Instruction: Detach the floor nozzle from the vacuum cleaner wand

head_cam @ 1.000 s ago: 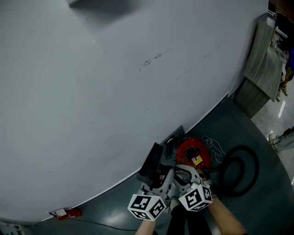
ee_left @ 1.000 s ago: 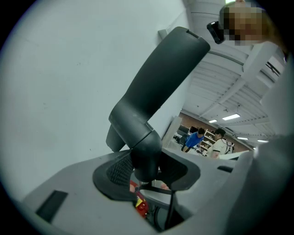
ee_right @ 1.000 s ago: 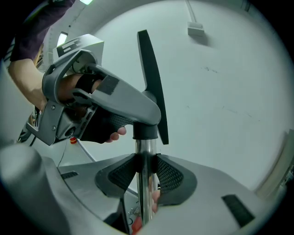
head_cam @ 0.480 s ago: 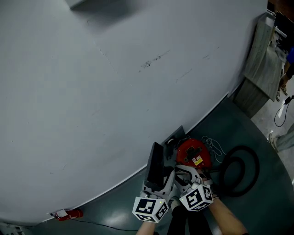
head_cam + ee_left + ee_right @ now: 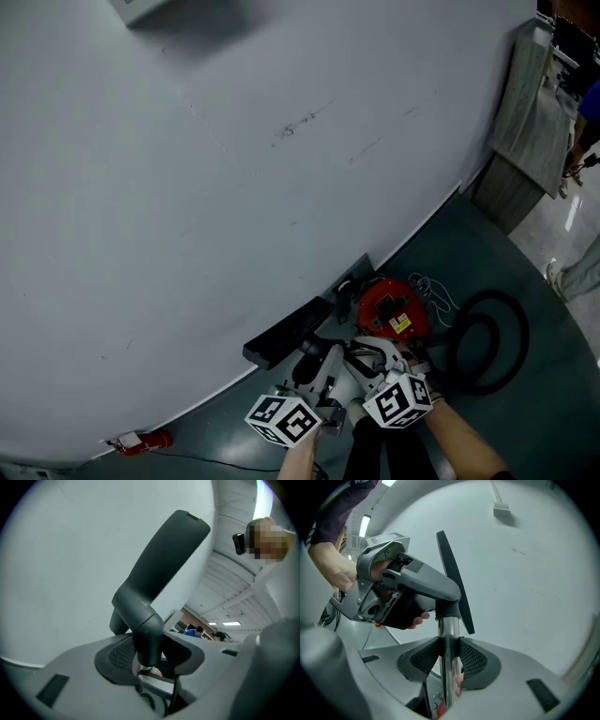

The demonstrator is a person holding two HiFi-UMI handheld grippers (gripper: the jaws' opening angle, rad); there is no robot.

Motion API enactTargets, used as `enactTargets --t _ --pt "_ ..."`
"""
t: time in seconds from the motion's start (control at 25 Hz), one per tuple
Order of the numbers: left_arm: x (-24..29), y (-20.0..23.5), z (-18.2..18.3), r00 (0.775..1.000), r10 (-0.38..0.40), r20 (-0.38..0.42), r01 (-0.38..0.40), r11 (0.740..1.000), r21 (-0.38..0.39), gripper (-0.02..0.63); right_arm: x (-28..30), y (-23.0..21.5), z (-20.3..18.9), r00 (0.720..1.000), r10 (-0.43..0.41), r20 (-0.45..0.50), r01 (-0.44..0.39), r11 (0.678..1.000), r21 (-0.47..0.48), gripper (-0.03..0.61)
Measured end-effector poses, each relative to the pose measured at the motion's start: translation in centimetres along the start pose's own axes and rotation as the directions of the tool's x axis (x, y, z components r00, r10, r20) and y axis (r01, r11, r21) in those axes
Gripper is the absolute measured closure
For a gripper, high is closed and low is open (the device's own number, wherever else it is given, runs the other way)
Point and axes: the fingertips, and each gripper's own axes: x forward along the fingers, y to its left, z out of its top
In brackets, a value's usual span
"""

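The black floor nozzle (image 5: 286,333) is raised off the floor in front of the grey wall, its bar slanting left. In the left gripper view its dark neck (image 5: 149,634) sits between the pads of my left gripper (image 5: 147,652), which is shut on it. The chrome wand (image 5: 450,644) runs up between the pads of my right gripper (image 5: 449,657), shut on the tube just below the nozzle's collar. In the right gripper view the left gripper (image 5: 389,592) clasps the nozzle (image 5: 454,583) from the left. Both marker cubes (image 5: 281,422) (image 5: 398,403) sit close together low in the head view.
The red vacuum body (image 5: 389,314) rests on the dark floor by the wall, with a black hose loop (image 5: 487,347) and a white cable (image 5: 433,291) to its right. A small red item (image 5: 141,439) lies at the wall's foot on the left. A grey cabinet (image 5: 525,131) stands far right.
The nozzle has swung from standing upright to slanting left. My left gripper rolled with it and its cube shifted left. The right gripper kept still.
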Motion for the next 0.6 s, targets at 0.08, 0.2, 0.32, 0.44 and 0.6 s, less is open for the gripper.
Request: enactTargets --t 0.08,0.2,0.32,0.44,0.6 --pt "-0.1 -0.6 0.1 1.0 0.008 -0.001 -0.008 0.99 0.141 0.437 0.1 0.1 0.1 1.0 0.006 0.001 -0.006 1.0 -0.005 0.433" --pt "-0.7 -1.4 1.0 0.998 -0.041 0.055 0.026 0.969 0.247 0.437 -0.3 -0.2 0.1 1.0 0.004 0.006 -0.004 1.0 0.003 0.433" --pt "-2.2 -0.3 5.1 0.978 -0.077 0.195 0.045 0.986 0.163 0.437 -0.5 -0.5 0.0 1.0 0.008 0.011 -0.008 1.0 0.003 0.433" --pt "-2.9 -0.4 7.3 0.977 -0.084 0.196 0.047 0.981 0.186 0.437 -0.3 -0.5 -0.2 1.0 0.004 0.004 -0.004 1.0 0.011 0.431" --pt "-3.8 -1.4 7.9 0.979 -0.086 0.185 0.044 0.974 0.22 0.437 -0.3 -0.4 -0.3 1.0 0.014 -0.005 -0.014 0.999 0.041 0.431"
